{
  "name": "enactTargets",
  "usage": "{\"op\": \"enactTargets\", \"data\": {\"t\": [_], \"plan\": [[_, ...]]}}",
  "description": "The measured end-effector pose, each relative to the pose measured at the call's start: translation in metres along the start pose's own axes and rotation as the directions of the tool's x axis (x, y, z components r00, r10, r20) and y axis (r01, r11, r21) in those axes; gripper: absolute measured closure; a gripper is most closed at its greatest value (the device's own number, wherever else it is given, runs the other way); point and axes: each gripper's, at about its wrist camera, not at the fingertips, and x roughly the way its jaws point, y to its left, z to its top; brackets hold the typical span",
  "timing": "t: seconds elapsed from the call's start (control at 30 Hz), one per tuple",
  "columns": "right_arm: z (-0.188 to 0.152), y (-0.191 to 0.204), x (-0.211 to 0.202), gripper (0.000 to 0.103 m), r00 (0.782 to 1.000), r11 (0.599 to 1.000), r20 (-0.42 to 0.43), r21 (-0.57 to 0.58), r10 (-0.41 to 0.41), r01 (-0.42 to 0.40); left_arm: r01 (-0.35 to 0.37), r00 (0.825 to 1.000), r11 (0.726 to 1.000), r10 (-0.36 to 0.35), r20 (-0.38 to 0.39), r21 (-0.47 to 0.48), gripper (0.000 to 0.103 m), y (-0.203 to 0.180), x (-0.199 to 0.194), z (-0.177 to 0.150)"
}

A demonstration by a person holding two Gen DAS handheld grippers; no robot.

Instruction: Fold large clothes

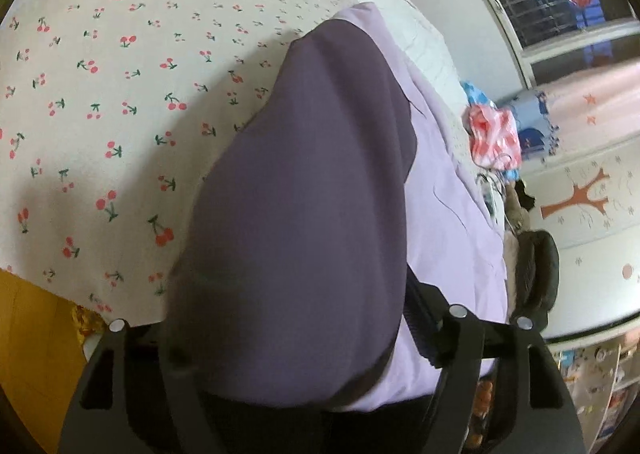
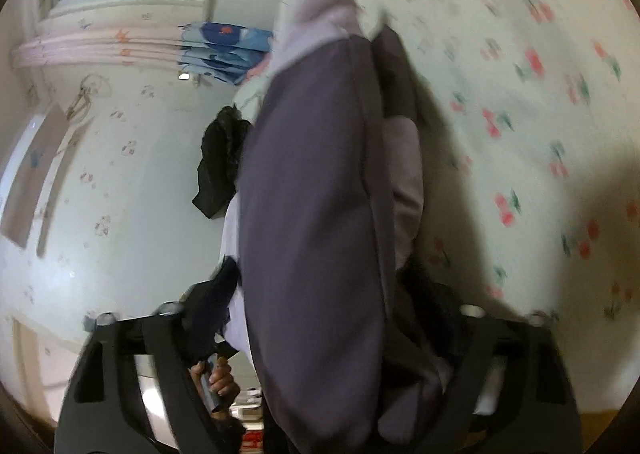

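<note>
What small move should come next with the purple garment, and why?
Probably lower the purple garment flat onto the cherry-print sheet. It drapes bunched between the fingers of both the left hand-held gripper and the right hand-held gripper, above the sheet, so no fold can be made yet.

Two hand-held grippers, each seen from its own wrist camera. The left gripper has matte black plastic fingers shaped as flat angled plates with slotted cut-outs, joined by black linkage bars with round silver pin heads at the pivots. The right gripper is built the same way, black slotted plates and silver pins, and below it a hand shows, wrapped around what seems to be a dark handle, though that corner is dim and partly hidden.
</note>
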Motion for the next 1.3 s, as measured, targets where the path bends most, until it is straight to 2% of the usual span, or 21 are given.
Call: {"op": "enactTargets", "data": {"t": [0.03,0.1,0.13,0.2,0.3,0.4,0.47,0.53,0.6,0.7,0.77,0.8,0.87,0.9,0.97,1.1,1.17,1.2,1.23,1.27,1.3], "plan": [[0.000,0.004,-0.002,0.051,1.000,1.000,0.007,-0.011,0.003,-0.003,-0.002,1.000,1.000,0.002,0.009,-0.003,0.033,0.000,0.001,-0.001],[-0.005,0.020,-0.010,0.062,0.999,0.997,0.028,-0.071,-0.021,0.023,0.002,0.999,1.000,-0.003,0.035,0.019,0.045,-0.008,-0.005,-0.006],[-0.009,0.026,-0.012,0.062,0.999,0.994,0.029,-0.099,-0.035,0.038,0.008,0.999,0.999,-0.010,0.050,0.047,0.050,-0.013,-0.012,-0.009],[-0.016,0.027,-0.014,0.060,0.999,0.992,0.015,-0.113,-0.048,0.049,0.002,0.999,0.996,-0.006,0.054,0.089,0.052,-0.020,-0.021,-0.013],[-0.014,0.004,-0.014,0.049,0.993,0.991,-0.023,-0.054,-0.120,0.118,-0.014,1.000,0.998,0.015,-0.017,0.065,0.050,-0.002,-0.010,-0.010],[-0.010,0.002,-0.048,0.044,0.975,0.980,0.111,-0.038,-0.192,0.198,0.066,0.997,0.998,-0.066,-0.033,-0.021,0.045,0.021,-0.021,-0.011],[-0.003,0.025,-0.071,0.039,0.927,0.945,0.244,-0.091,-0.284,0.314,0.052,0.999,0.999,-0.052,0.007,-0.004,0.045,0.022,-0.041,-0.013],[0.006,0.056,-0.072,0.038,0.912,0.915,0.294,-0.197,-0.286,0.351,0.006,0.998,0.999,-0.009,0.064,0.042,0.044,0.013,-0.057,-0.011],[0.020,0.089,-0.052,0.030,0.899,0.868,0.308,-0.292,-0.311,0.401,-0.047,0.993,0.996,0.039,0.116,0.070,0.040,0.004,-0.063,-0.006],[0.045,0.132,0.015,0.028,0.883,0.765,0.283,-0.444,-0.375,0.467,-0.055,0.997,0.996,0.050,0.063,0.065,0.038,0.004,-0.048,0.001],[0.071,0.135,0.063,0.028,0.869,0.732,0.266,-0.470,-0.417,0.494,-0.068,0.996,0.996,0.064,0.061,0.052,0.037,0.009,-0.040,0.001],[0.083,0.131,0.081,0.028,0.851,0.712,0.271,-0.465,-0.451,0.525,-0.063,0.996,0.997,0.060,0.060,0.050,0.036,0.012,-0.038,0.000],[0.113,0.101,0.126,0.027,0.762,0.627,0.243,-0.447,-0.601,0.638,-0.063,0.997,0.997,0.061,0.054,0.035,0.032,0.016,-0.035,0.001],[0.125,0.072,0.151,0.022,0.728,0.618,0.157,-0.429,-0.668,0.659,-0.058,0.997,0.998,0.056,0.049,0.027,0.032,0.022,-0.034,0.002],[0.126,0.052,0.159,0.021,0.742,0.652,0.119,-0.401,-0.659,0.643,-0.037,0.998,0.999,0.036,0.043,0.020,0.031,0.027,-0.035,0.003],[0.120,0.088,0.140,0.021,0.741,0.631,0.211,-0.408,-0.638,0.660,-0.049,0.999,0.998,0.048,0.026,0.032,0.031,0.030,-0.034,0.001],[0.113,0.110,0.132,0.021,0.772,0.647,0.255,-0.429,-0.583,0.630,-0.016,1.000,1.000,0.016,0.023,0.008,0.031,0.035,-0.035,-0.001],[0.108,0.111,0.136,0.019,0.765,0.633,0.261,-0.440,-0.588,0.637,-0.003,1.000,1.000,0.003,0.023,-0.004,0.031,0.037,-0.035,-0.002],[0.106,0.100,0.152,0.019,0.729,0.591,0.220,-0.459,-0.648,0.664,0.010,1.000,1.000,-0.010,0.022,-0.018,0.031,0.039,-0.035,-0.003],[0.110,0.090,0.163,0.017,0.709,0.576,0.175,-0.468,-0.683,0.671,0.019,1.000,0.999,-0.019,0.021,-0.029,0.031,0.041,-0.035,-0.004],[0.110,0.081,0.167,0.017,0.709,0.587,0.148,-0.459,-0.690,0.667,0.038,0.999,0.998,-0.037,0.021,-0.047,0.031,0.042,-0.036,-0.006]]}}
